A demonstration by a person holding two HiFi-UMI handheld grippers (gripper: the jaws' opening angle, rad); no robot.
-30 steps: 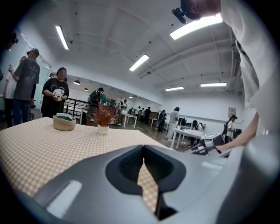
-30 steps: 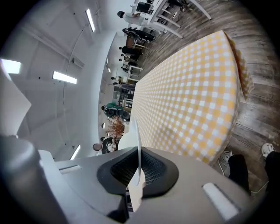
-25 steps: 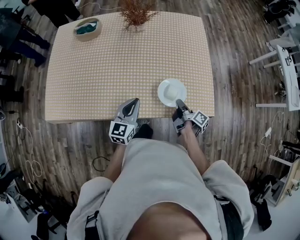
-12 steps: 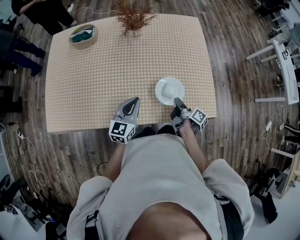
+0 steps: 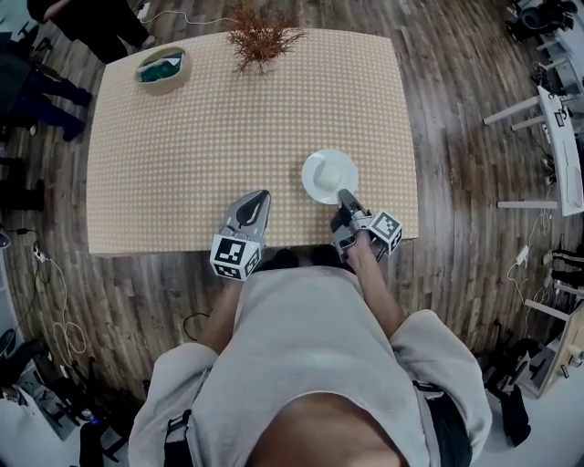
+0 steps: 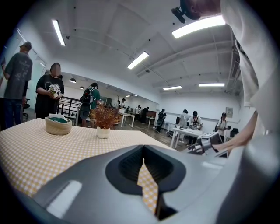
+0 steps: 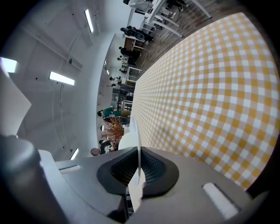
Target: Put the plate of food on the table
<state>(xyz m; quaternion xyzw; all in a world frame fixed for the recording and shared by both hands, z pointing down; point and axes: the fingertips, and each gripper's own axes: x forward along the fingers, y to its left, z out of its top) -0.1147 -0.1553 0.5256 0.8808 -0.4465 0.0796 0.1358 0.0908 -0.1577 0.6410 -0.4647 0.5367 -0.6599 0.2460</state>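
Observation:
A white plate (image 5: 329, 176) is over the checked table (image 5: 182, 137) near its front right corner. My right gripper (image 5: 346, 197) is shut on the plate's near rim. In the right gripper view the plate (image 7: 136, 131) shows edge-on, pinched between the jaws of the right gripper (image 7: 139, 168), close over the cloth. Whether it touches the cloth, and what lies on it, I cannot tell. My left gripper (image 5: 254, 210) hovers shut and empty over the front edge, left of the plate. In the left gripper view its jaws meet at the left gripper (image 6: 144, 164) tip with only cloth behind.
A woven basket (image 5: 161, 68) stands at the table's far left corner and a pot of dried twigs (image 5: 262, 36) at the far middle. People (image 5: 82, 23) stand beyond the far left corner. White furniture (image 5: 561, 137) is on the wooden floor to the right.
The right gripper and the plate have edged slightly further in over the table. The left gripper has stayed where it was.

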